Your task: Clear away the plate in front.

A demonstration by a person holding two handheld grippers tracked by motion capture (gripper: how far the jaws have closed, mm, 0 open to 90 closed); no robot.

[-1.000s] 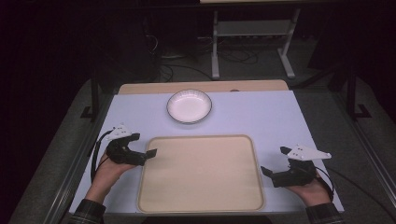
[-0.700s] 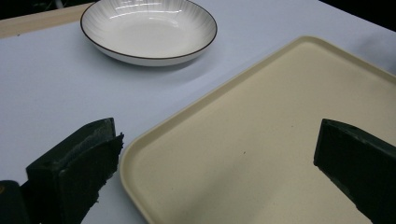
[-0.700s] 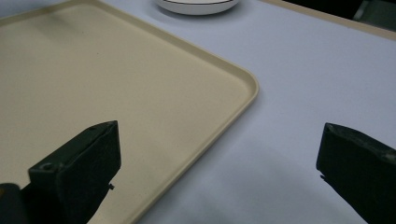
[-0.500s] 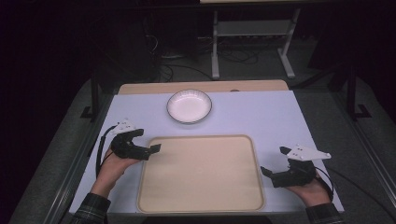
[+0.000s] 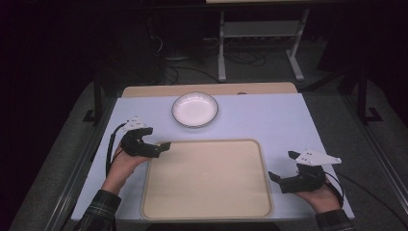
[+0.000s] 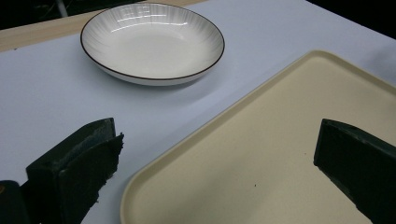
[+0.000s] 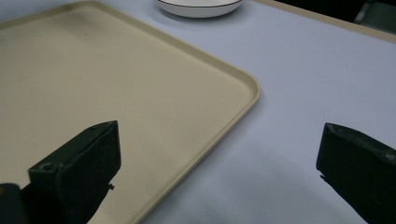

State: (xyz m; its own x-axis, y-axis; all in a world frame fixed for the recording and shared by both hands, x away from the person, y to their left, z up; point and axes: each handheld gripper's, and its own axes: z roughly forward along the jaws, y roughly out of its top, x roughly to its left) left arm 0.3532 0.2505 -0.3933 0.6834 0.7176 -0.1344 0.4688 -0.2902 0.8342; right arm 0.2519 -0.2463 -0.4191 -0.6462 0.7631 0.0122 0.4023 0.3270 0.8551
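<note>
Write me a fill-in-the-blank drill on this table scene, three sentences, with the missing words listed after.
1. The white bowl with the dark rim holds ____.
2. The beige tray lies on the table between the bowl and the ____.
3. The left tool hovers with its jaws apart at the tray's far-left ____, while the right tool sits open beside the tray's right edge.

Missing words: nothing; person; corner

Both tools, left and right, seemingly gape wide.
</note>
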